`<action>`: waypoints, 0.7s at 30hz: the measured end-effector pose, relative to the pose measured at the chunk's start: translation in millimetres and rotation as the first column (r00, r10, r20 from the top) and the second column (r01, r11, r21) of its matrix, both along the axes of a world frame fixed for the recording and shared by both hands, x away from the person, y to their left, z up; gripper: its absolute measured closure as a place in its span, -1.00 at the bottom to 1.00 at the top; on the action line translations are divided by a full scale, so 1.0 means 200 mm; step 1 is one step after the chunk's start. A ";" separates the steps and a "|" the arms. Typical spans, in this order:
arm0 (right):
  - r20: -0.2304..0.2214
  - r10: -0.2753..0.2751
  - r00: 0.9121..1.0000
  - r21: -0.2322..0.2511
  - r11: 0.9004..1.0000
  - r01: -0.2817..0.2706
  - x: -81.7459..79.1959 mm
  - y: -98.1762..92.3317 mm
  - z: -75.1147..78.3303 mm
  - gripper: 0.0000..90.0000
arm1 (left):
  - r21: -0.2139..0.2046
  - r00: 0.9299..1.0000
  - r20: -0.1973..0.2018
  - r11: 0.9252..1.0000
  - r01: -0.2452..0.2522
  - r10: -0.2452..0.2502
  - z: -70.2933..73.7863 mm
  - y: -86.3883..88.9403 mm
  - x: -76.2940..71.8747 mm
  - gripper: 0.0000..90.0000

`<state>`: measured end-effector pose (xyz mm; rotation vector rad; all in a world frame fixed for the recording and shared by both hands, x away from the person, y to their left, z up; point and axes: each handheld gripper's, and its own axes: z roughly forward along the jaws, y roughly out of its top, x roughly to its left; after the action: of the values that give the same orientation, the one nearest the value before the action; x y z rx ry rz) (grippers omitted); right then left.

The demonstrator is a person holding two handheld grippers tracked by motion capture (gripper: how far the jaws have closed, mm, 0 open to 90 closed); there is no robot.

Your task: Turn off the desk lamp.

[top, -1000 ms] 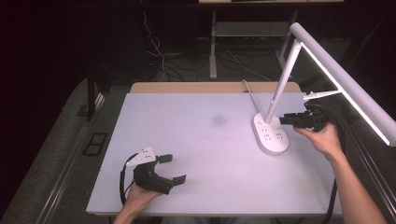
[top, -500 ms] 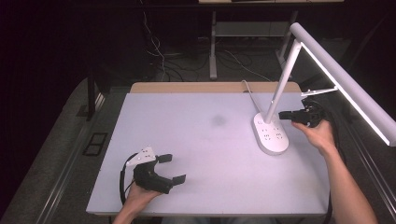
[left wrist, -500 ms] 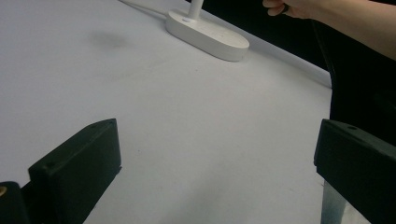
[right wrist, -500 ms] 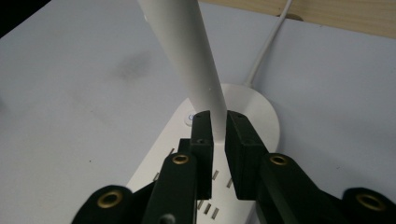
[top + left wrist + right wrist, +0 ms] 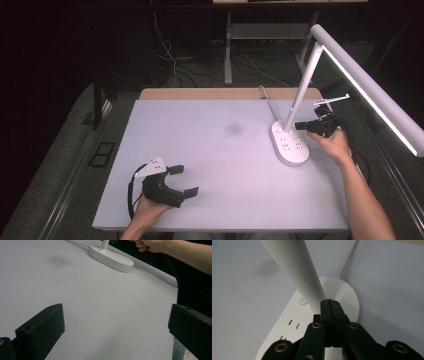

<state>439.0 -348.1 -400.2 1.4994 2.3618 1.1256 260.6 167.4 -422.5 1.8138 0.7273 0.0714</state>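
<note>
**Clerk:** Dark room beyond the desk; cables (image 5: 172,60) on the floor at twelve o'clock. High view, item one?

**Assessor:** White table (image 5: 220,150), bare but for a faint smudge (image 5: 233,129) near centre. Desk lamp base (image 5: 290,145) stood at three o'clock, its stem (image 5: 300,90) leaning up toward one o'clock, its lit head (image 5: 370,85) reaching out over the right edge. Right gripper (image 5: 300,126) lay just beside the stem's foot, pointing toward nine o'clock, jaws pressed together on nothing. Left gripper (image 5: 185,181) sat at seven o'clock, well apart from the lamp, jaws spread wide.

**Clerk:** Left gripper view?

**Assessor:** Both jaws far apart and nothing between them; lamp base (image 5: 111,258) lay far off at twelve o'clock, the person's right hand (image 5: 150,245) beyond it.

**Clerk:** Right gripper view?

**Assessor:** Closed gripper (image 5: 331,307) tip sat against or just short of the stem (image 5: 294,272); contact could not be told. Power button (image 5: 303,300) lay just beside the tip at ten o'clock, sockets (image 5: 294,324) nearer at eight o'clock, cord (image 5: 347,258) leaving at one o'clock.

**Clerk:** Judgement?

**Assessor:** Right hand was plainly nearer; a button press would need a short shift toward ten o'clock.
</note>
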 end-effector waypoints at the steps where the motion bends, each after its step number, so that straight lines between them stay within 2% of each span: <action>1: 0.004 -0.003 1.000 -0.007 1.000 0.003 0.01 0.00 -0.01 1.00 | 0.000 1.000 -0.001 1.000 -0.001 0.001 0.00 0.00 0.00 -1.00; 2: -0.010 -0.008 1.000 -0.013 1.000 0.008 0.01 0.01 -0.01 1.00 | -0.001 1.000 -0.001 1.000 -0.001 0.001 0.00 0.00 0.00 -1.00; 3: -0.005 -0.007 1.000 -0.019 1.000 0.007 0.02 0.00 -0.03 1.00 | 0.000 1.000 -0.001 1.000 -0.001 0.001 0.00 0.00 0.00 -1.00; 4: -0.022 -0.018 1.000 -0.015 1.000 0.018 0.02 0.01 -0.03 1.00 | 0.000 1.000 -0.001 1.000 -0.001 0.001 0.00 0.00 0.00 -1.00; 6: -0.025 -0.025 0.999 -0.007 1.000 0.025 0.03 0.01 -0.05 1.00 | 0.001 1.000 -0.001 1.000 -0.001 0.001 0.00 0.00 0.00 -1.00; 13: -0.008 -0.027 1.000 -0.015 1.000 0.027 0.06 0.03 -0.08 1.00 | 0.005 1.000 0.001 1.000 -0.004 0.004 0.00 0.00 0.00 -1.00; 14: 0.006 -0.029 1.000 -0.033 0.999 0.029 0.06 0.04 -0.09 1.00 | 0.004 1.000 0.000 1.000 -0.005 0.005 0.00 0.00 0.00 -1.00; 21: -0.002 -0.035 0.999 -0.020 0.999 0.035 0.06 0.03 -0.10 1.00 | 0.009 1.000 0.003 1.000 -0.001 0.001 0.00 0.00 0.00 -1.00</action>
<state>451.9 -341.1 -420.5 1.5301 2.3324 1.0891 260.0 167.7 -422.6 1.8215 0.7269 0.0779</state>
